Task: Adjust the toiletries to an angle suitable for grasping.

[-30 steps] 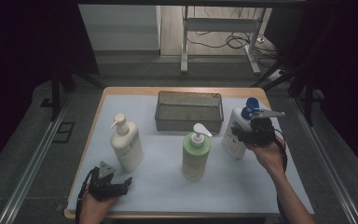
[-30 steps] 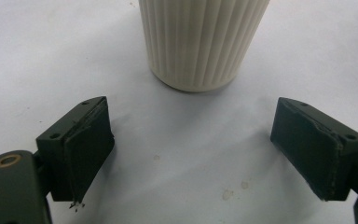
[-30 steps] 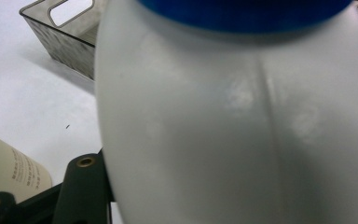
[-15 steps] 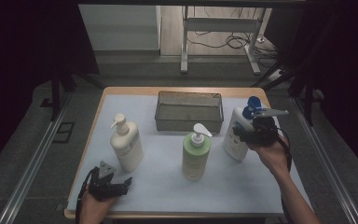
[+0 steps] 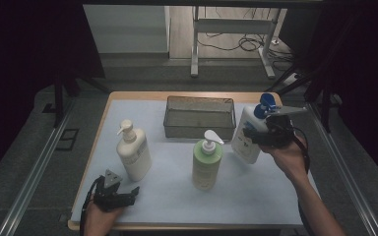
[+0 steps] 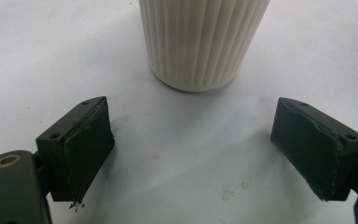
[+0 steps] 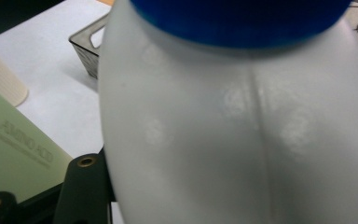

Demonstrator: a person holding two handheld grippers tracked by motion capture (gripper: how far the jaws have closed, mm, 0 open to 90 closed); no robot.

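A white bottle with a blue pump [image 5: 245, 140] hangs just above the table at the right, leaning slightly. My right gripper [image 5: 254, 136] is shut on its body, and up close in the right gripper view the bottle [image 7: 242, 130] hides most of both jaws. At the front left my left gripper [image 5: 129, 192] rests low on the mat, its jaws wide open with nothing between them. Straight beyond the left gripper [image 6: 193, 149] stands a cream ribbed pump bottle [image 6: 200, 42], apart from the pads. The same cream bottle [image 5: 134, 155] stands upright at the left of the mat.
A green pump bottle [image 5: 206, 164] stands mid-table, just left of the lifted bottle, and shows beside it as the green bottle [image 7: 14, 154]. A dark wire basket [image 5: 199, 100] sits at the back centre. The pale mat [image 5: 256, 191] covers the table.
My right gripper has risen a little with the white bottle, which now hangs off the mat. The left gripper has stayed put.
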